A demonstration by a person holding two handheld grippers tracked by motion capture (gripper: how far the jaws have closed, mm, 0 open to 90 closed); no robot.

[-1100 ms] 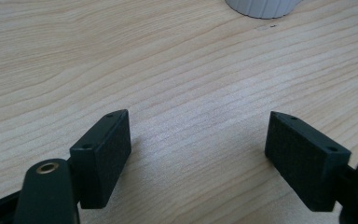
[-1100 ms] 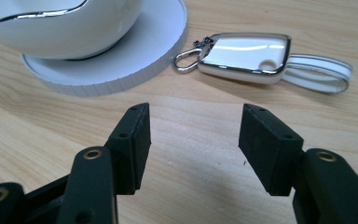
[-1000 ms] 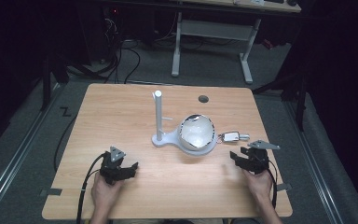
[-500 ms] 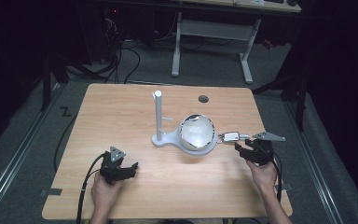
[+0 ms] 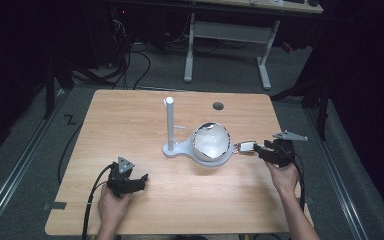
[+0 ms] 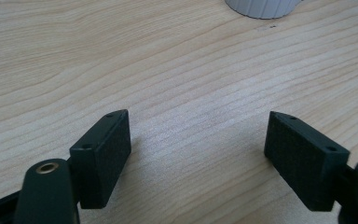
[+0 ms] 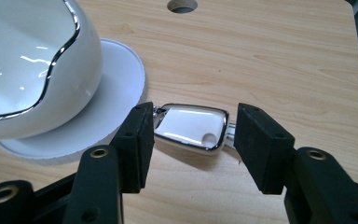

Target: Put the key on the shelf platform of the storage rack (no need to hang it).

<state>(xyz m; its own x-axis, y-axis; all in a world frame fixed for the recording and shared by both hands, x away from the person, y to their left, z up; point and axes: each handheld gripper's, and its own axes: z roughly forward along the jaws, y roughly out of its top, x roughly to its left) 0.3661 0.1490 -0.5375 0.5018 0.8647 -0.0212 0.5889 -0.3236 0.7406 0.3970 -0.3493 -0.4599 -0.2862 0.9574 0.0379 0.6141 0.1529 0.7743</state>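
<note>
A small white tag with a chrome rim lies flat on the wooden table, directly between the jaws of the right gripper, its round hole toward the right-hand jaw. The left-hand jaw looks to touch its linked end; a gap remains at the other. In the high view, the tag sits just ahead of the claw.

Light wooden table, white stand, chrome-edged white tag

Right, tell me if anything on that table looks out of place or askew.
Nothing stands out. The white bowl sits on its round stand base, the post is upright, and the small white tag lies between the open right tongs, apparently ungripped.
</note>
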